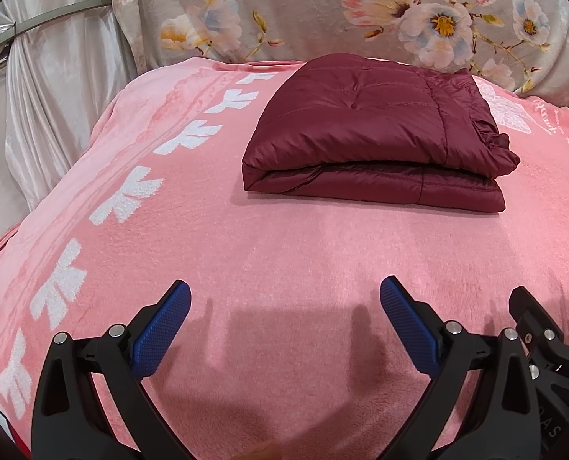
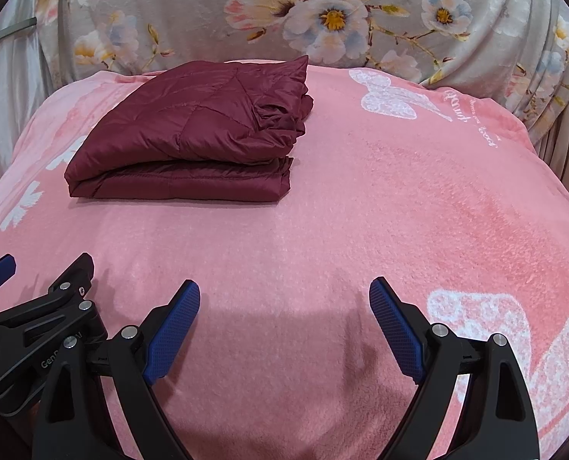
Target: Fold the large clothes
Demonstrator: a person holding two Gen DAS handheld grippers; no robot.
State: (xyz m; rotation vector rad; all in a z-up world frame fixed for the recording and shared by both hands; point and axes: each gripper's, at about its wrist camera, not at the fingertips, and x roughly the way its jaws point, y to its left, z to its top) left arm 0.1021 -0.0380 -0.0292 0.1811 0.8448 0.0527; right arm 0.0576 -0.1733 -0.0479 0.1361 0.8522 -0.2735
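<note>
The quilted jacket point(image 1: 372, 130), dark red and puffy, lies folded into a thick rectangular bundle on a pink blanket point(image 1: 284, 253) and serves as the landmark for everything else. Nearest the cameras, well short of the jacket, the left claw point(image 1: 286, 299) hangs over bare pink fleece with its blue-padded fingers point(image 1: 161, 329) spread wide and nothing between them. The right claw point(image 2: 284, 299) is just beside it, likewise spread wide and holding nothing; its shadow falls on the blanket beneath. Each claw shows at the edge of the other's view, so the two sit close side by side, both apart from the jacket.

Between the claws and the jacket there is only smooth pink blanket. The jacket's folded edge faces the claws, two layers stacked, with a looser, rumpled edge on its right side. To the left of the jacket runs a row of white leaf-like motifs point(image 1: 127, 199) woven into the blanket; to its right sits a white butterfly print point(image 2: 391, 96) with some script.

Beyond the jacket, a grey floral cloth point(image 1: 322, 11) rises behind the blanket, and a pale satin drape point(image 1: 54, 88) hangs off to the far left.
</note>
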